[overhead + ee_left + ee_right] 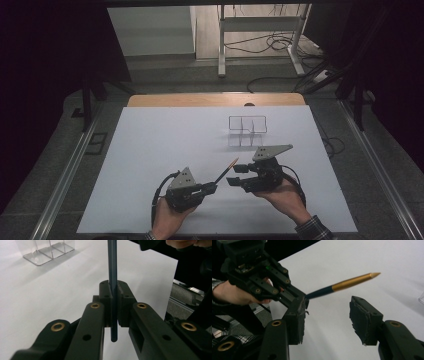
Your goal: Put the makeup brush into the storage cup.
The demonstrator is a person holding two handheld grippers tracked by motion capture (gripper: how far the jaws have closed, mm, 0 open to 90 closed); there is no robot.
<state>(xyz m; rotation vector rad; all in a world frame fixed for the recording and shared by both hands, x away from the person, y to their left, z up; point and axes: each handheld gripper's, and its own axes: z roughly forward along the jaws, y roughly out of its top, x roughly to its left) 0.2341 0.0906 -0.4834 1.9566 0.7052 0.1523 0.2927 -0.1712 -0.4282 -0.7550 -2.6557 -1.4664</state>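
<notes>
A dark blue pen (226, 170) with a gold pointed end sticks out of my left gripper (211, 187), which is shut on its blue barrel. The left gripper view has the pen (112, 270) clamped upright between the two pads (123, 297), its blunt end poking out below them. My right gripper (236, 175) stands open just right of the pen. In the right gripper view its pads (364, 320) are apart and bare, and the pen's gold end (352, 281) slants above and beyond the gap, touching neither pad. The left gripper (300, 298) shows there too.
A clear plastic organiser (246, 131) with several compartments stands on the white sheet (150, 150) beyond the grippers, also seen as a clear box (47, 250) in the left gripper view. A wooden table edge (200, 99) runs along the back.
</notes>
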